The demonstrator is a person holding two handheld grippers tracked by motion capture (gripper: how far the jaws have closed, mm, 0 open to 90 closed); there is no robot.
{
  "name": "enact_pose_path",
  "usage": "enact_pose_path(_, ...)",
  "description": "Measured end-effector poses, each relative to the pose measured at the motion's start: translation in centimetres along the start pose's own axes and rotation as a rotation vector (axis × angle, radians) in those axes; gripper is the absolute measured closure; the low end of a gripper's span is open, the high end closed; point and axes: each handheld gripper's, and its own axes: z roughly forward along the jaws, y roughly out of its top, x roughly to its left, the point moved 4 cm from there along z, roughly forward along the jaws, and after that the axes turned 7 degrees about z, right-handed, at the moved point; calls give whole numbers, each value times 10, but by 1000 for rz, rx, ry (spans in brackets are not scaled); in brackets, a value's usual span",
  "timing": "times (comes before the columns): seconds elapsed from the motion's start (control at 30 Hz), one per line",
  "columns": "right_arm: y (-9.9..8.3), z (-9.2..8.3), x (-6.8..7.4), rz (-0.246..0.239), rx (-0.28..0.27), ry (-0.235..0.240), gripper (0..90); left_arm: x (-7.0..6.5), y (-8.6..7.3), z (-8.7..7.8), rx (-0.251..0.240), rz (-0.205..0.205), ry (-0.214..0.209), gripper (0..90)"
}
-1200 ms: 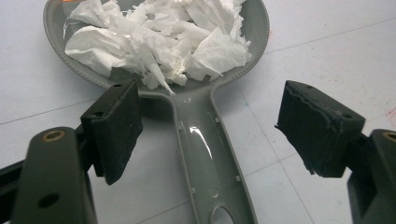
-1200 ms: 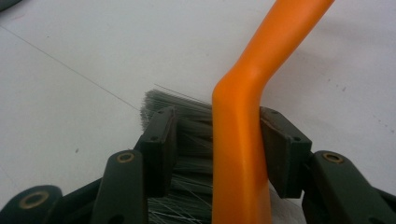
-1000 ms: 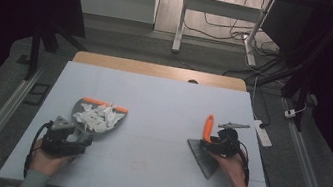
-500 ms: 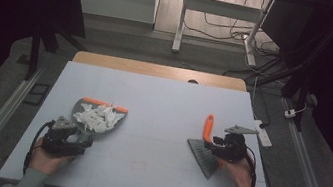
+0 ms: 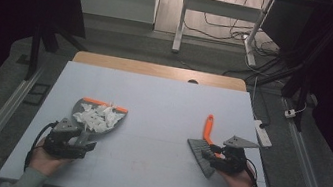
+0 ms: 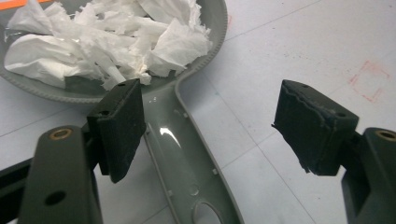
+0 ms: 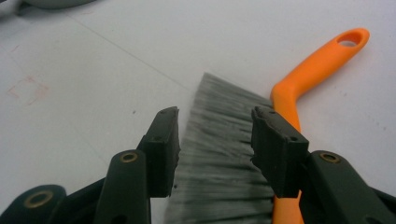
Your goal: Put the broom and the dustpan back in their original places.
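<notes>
A grey dustpan [image 5: 82,110] with an orange lip lies on the left of the white table [image 5: 162,108], heaped with torn white paper [image 5: 97,115]. My left gripper [image 5: 82,137] stands open astride its handle [image 6: 187,154]; the paper [image 6: 116,37] lies just ahead, and neither pad presses. On the right lies a brush with an orange handle [image 5: 208,128] and grey bristles [image 5: 199,155]. My right gripper [image 5: 211,157] is open over those bristles [image 7: 219,140], with the handle [image 7: 322,60] beside its right jaw. Its jaws have just been closing, with the bristles between them and unpressed.
A white power strip [image 5: 262,134] lies along the table's right edge. A faint red square mark [image 6: 369,81] is drawn on the tabletop. Beyond the far wooden edge [image 5: 158,70] stand desk legs and cables on the floor.
My right gripper has shifted a little to the right and toward the near edge while the brush stayed put. The left hand and the dustpan have not moved.
</notes>
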Motion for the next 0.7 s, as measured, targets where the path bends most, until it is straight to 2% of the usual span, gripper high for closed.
enact_pose_path(0.43,-23,-24,-1,-2,-27,4,518,-9,0,-3,-17,20,-16,255)
enact_pose_path(0.7,-23,-21,2,-34,-18,5,518,-9,0,-2,-16,19,-20,255)
